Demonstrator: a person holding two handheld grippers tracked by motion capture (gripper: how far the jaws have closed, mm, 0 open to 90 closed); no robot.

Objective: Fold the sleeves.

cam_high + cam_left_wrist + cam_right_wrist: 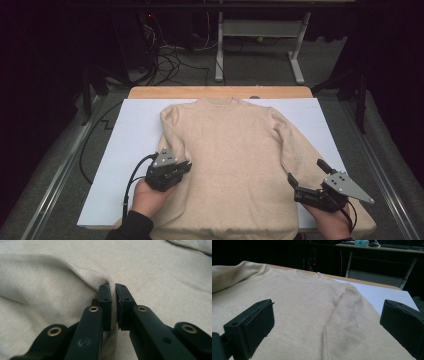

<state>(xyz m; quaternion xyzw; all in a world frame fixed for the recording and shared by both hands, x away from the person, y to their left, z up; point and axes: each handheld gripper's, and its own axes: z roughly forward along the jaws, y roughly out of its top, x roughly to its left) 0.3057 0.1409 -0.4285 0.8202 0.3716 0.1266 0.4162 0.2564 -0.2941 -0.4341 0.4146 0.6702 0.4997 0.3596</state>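
Observation:
A beige knit sweater (230, 145) lies flat, front up, on a white sheet (125, 150), with its collar at the far side. My left gripper (186, 166) rests at the sweater's left edge, shut on a raised fold of the knit. In the left gripper view that fold (82, 277) runs up into the pinch between the black pads (113, 290). My right gripper (305, 171) sits low by the right sleeve (300, 150), jaws wide apart. In the right gripper view the sleeve (347, 322) and body lie beyond the open gripper (328, 310), with nothing held.
The sheet covers a wooden tabletop (220, 92) whose far edge shows. Beyond it, white desk legs (219, 50) and loose cables (170, 60) stand on the grey floor. Metal rails (60, 170) run along both sides of the table.

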